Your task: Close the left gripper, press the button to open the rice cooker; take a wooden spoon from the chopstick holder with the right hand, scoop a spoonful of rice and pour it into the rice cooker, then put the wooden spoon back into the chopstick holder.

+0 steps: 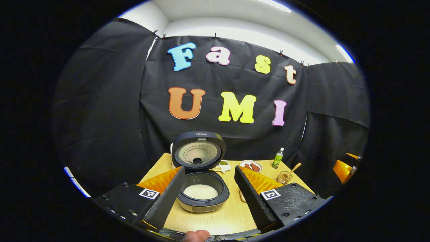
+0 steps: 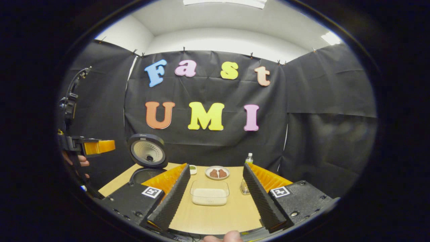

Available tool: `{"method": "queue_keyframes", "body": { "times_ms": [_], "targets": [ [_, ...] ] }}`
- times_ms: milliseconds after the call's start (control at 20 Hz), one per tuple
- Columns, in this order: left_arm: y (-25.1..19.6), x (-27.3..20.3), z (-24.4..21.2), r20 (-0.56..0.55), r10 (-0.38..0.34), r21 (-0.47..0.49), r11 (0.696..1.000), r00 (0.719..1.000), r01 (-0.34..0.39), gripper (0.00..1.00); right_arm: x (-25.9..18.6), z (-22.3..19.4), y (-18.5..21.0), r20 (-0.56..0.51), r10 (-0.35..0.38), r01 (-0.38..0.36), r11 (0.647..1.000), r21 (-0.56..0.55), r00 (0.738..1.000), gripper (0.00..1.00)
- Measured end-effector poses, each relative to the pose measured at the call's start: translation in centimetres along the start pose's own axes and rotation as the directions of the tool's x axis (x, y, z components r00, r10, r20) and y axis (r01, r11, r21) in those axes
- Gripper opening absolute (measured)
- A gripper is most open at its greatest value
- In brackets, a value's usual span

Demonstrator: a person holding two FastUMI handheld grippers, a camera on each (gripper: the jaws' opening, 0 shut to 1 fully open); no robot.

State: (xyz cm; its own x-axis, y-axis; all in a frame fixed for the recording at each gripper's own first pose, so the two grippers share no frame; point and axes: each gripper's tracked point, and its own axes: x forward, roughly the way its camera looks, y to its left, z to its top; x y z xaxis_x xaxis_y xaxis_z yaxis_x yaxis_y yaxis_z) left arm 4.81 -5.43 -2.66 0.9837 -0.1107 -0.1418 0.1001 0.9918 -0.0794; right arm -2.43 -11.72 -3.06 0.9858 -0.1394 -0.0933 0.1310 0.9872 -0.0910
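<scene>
Rice cooker (image 1: 203, 188): on the bench (image 1: 215, 218), lid (image 1: 198, 150) raised upright, white rice visible in the pot.
Left gripper (image 1: 209, 191): jaws spread wide, empty, framing the cooker.
Right gripper (image 2: 215, 193): jaws spread wide, empty, facing a clear rice box (image 2: 209, 196).
Wooden spoon (image 1: 293, 169): standing in the chopstick holder (image 1: 284, 177) at the bench's right side, handle leaning out to the right, bottle (image 1: 277, 158) behind.
Judgement: spoon already back, or not yet taken; cannot tell which. If taking it, bring the right jaws square across the handle well above the holder's rim, close firmly, then lift straight up so the holder stays put.
</scene>
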Motion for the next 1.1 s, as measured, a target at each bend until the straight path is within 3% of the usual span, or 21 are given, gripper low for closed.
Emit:
{"method": "queue_keyframes", "body": {
  "times_ms": [200,450,800,1100],
  "targets": [
    [0.1,-2.4,0.8,0.044,0.022,-0.029,0.999,0.999,-0.021,0.95,1.2,-1.2,-2.0,-0.027,-0.004,0.005,0.999,0.035,1.0,1.0],
    [-0.1,-2.4,0.3,0.057,0.105,-0.001,0.994,0.993,-0.106,0.94,6.1,-3.9,-7.2,-0.081,-0.035,0.04,0.998,0.053,0.996,1.0],
    [-4.8,1.6,1.9,0.108,0.186,-0.021,0.982,0.977,-0.185,0.95,16.6,-9.0,-15.7,-0.161,-0.011,0.03,0.993,0.118,0.987,1.0],
    [-9.1,5.7,1.3,0.091,0.261,-0.015,0.965,0.961,-0.261,0.94,27.8,-17.0,-22.6,-0.271,0.025,0.026,0.983,0.184,0.962,1.0]
  ]
}}
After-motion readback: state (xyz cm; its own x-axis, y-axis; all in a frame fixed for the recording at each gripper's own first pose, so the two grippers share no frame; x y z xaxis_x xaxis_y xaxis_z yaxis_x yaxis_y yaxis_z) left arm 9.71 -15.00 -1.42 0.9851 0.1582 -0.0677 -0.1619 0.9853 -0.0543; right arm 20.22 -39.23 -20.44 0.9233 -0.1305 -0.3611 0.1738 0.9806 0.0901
